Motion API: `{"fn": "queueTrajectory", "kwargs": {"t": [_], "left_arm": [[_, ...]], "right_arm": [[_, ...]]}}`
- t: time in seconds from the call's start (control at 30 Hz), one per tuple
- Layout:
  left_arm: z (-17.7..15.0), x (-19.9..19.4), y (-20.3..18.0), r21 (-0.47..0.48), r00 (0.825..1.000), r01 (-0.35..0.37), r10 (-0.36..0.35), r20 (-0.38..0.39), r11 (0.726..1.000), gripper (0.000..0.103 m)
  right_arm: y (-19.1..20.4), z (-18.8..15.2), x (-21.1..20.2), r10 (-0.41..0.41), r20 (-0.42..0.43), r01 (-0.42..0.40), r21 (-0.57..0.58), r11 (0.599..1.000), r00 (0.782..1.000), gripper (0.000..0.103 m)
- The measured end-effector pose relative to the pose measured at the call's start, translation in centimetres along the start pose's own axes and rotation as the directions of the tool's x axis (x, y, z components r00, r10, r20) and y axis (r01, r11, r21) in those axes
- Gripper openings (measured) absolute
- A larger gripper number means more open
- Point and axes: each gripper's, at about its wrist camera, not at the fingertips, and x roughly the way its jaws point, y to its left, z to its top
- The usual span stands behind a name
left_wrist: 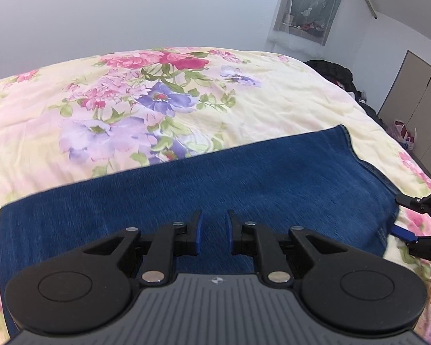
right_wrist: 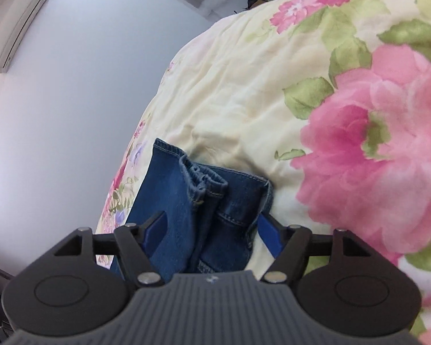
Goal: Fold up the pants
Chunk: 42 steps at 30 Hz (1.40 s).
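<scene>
Blue denim pants (left_wrist: pixel 215 189) lie folded lengthwise across a floral bedspread (left_wrist: pixel 146 106). My left gripper (left_wrist: pixel 214 230) hovers just above the middle of the pants, its blue-padded jaws a little apart with nothing between them. My right gripper (right_wrist: pixel 212 230) is open wide, its jaws either side of the waistband end of the pants (right_wrist: pixel 207 195), which is bunched with the elastic waist showing. The right gripper also shows in the left wrist view (left_wrist: pixel 416 224) at the pants' right end.
The bedspread (right_wrist: pixel 244 92) fills most of both views. A dark pile of clothes (left_wrist: pixel 333 72) lies past the bed's far right corner. A wardrobe (left_wrist: pixel 416 106) stands at the right, and a wall air conditioner (right_wrist: pixel 17 26) hangs high on the wall.
</scene>
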Motion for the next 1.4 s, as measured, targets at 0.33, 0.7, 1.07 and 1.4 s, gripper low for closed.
{"fn": "queueTrajectory", "kwargs": {"t": [0.33, 0.7, 1.07, 1.4], "left_arm": [[3.0, 5.9, 1.4, 0.004, 1.0, -0.001, 0.001, -0.024, 1.0, 0.017], [2.1, 5.7, -0.4, 0.079, 0.997, -0.025, 0.03, -0.065, 0.997, 0.017], [-6.3, -1.7, -5.8, 0.103, 0.995, 0.08, -0.073, -0.07, 0.991, 0.017], [-9.2, -2.9, -6.2, -0.042, 0.974, 0.153, -0.158, -0.163, 0.987, 0.017]], "right_arm": [[-1.7, 0.6, 1.6, 0.102, 0.04, -0.103, 0.035, 0.994, 0.994, 0.031], [2.5, 1.8, 0.9, 0.088, 0.056, -0.081, -0.107, 0.991, 0.995, 0.022], [7.5, 1.3, -1.3, 0.084, 0.079, -0.059, -0.273, 0.96, 0.993, 0.02], [12.8, -0.4, -4.2, 0.09, 0.074, -0.05, -0.424, 0.904, 0.993, 0.019]]}}
